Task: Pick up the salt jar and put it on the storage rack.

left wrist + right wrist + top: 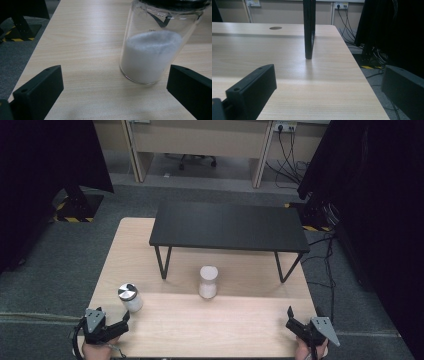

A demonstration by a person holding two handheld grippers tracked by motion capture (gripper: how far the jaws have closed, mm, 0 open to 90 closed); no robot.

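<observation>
High view: left gripper (124, 320) sits low at the worktop (210, 325) edge, jaws apart, pointing at the lidded glass jar (130, 297) just ahead; right gripper (292, 321) likewise gapes. Both forearms are cropped.

Our left hand-held gripper (124, 321) and right hand-held gripper (291, 319) have black blocky jaws, grey three-cornered plates, screw holes, black cables.
</observation>
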